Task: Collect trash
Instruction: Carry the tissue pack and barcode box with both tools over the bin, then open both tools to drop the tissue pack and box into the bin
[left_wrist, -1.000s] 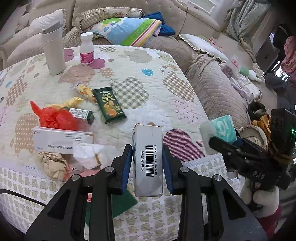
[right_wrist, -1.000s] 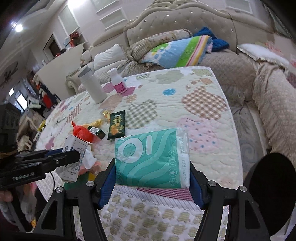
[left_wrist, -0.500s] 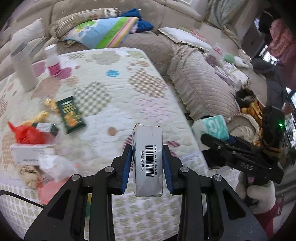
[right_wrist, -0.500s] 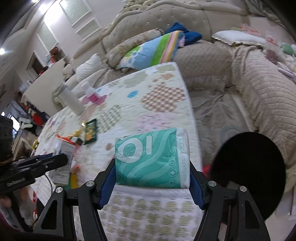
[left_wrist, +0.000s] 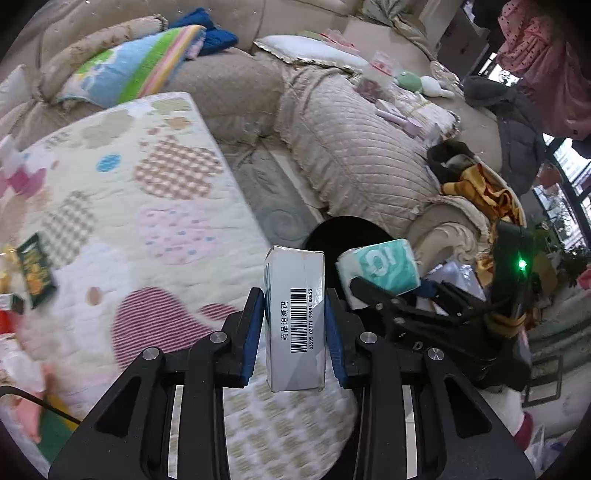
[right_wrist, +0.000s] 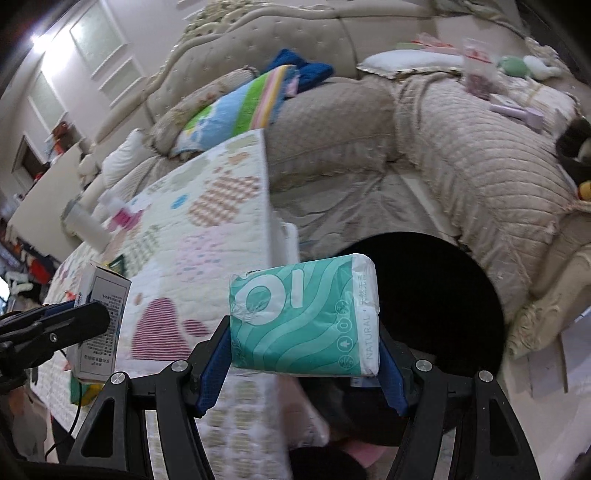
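My left gripper (left_wrist: 294, 325) is shut on a white medicine box (left_wrist: 295, 321) with a barcode, held upright over the table's right edge. My right gripper (right_wrist: 304, 350) is shut on a teal tissue pack (right_wrist: 303, 314); the pack also shows in the left wrist view (left_wrist: 380, 269). Both are close to a round black bin (right_wrist: 436, 295) on the floor between table and sofa; in the left wrist view the bin (left_wrist: 332, 236) lies just behind the box. The box also shows at the left of the right wrist view (right_wrist: 98, 325).
The quilted table (left_wrist: 129, 206) holds a green snack wrapper (left_wrist: 35, 266) and more litter at its left edge. A white bottle (right_wrist: 86, 225) stands at the far side. A beige sofa (left_wrist: 362, 147) with cushions wraps around the back and right.
Both grippers have swung right, away from the table's litter towards the black bin, still holding the box and the tissue pack. The bin now fills more of the right wrist view.
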